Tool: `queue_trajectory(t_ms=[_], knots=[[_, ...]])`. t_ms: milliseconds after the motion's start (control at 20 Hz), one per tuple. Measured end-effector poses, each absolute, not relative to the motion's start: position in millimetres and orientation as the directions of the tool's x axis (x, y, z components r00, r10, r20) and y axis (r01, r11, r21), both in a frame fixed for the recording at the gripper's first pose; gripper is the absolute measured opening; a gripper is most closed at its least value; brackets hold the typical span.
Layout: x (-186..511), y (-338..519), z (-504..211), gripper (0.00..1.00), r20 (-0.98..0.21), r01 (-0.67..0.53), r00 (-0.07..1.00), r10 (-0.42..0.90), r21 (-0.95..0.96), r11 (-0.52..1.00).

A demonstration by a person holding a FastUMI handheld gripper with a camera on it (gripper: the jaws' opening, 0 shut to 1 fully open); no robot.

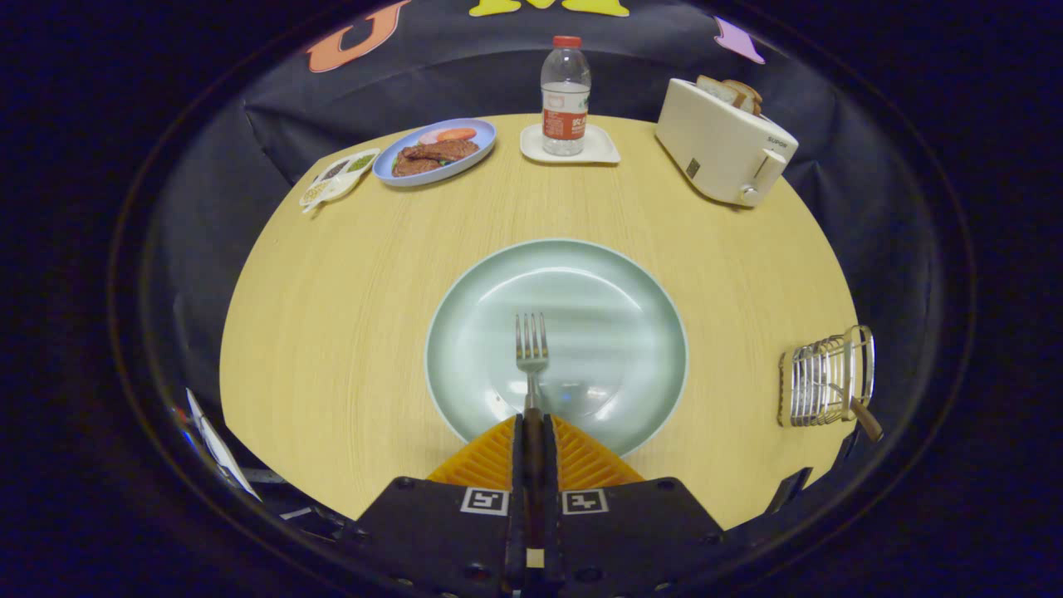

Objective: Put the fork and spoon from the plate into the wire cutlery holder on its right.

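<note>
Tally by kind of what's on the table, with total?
Plates/dishes: 4 (green plate, blue plate, saucer, sauce dish)
Cutlery: 2 (fork in gripper, handle in holder)
Holder: 1
Bottle: 1
Toaster: 1
Total: 9

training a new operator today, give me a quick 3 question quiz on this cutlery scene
1. True or false: the gripper is shut on the fork by its handle, with the tines pointing out over the plate.
2. Which piece of cutlery already has its handle sticking out of the wire cutlery holder? A) the spoon B) a knife C) none
3. Fill in: beyond the plate, the water bottle stands on a small white ____.

Key
1. True; both fingers press on the handle.
2. A, judging by the task; only its brown handle shows.
3. Tray, between the blue dish of food and the toaster.
</note>
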State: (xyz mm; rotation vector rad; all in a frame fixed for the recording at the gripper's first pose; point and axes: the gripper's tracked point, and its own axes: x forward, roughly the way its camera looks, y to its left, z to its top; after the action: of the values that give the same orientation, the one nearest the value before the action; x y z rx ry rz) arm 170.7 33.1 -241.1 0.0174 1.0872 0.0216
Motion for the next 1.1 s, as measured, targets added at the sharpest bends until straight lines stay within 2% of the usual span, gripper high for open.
queue_trajectory(t_ms=[50,300,650,1100], knots=[[168,32,-241,0.05,-0.886,-0.016,0.463,0.027,0.022,1.0],[163,25,-235,0.05,-0.871,-0.035,0.491,0.032,0.018,0.999],[148,1,-192,0.05,-0.823,-0.039,0.567,0.042,0.025,0.999],[121,-91,-133,0.05,-0.794,0.021,0.607,-0.023,-0.013,1.0]])
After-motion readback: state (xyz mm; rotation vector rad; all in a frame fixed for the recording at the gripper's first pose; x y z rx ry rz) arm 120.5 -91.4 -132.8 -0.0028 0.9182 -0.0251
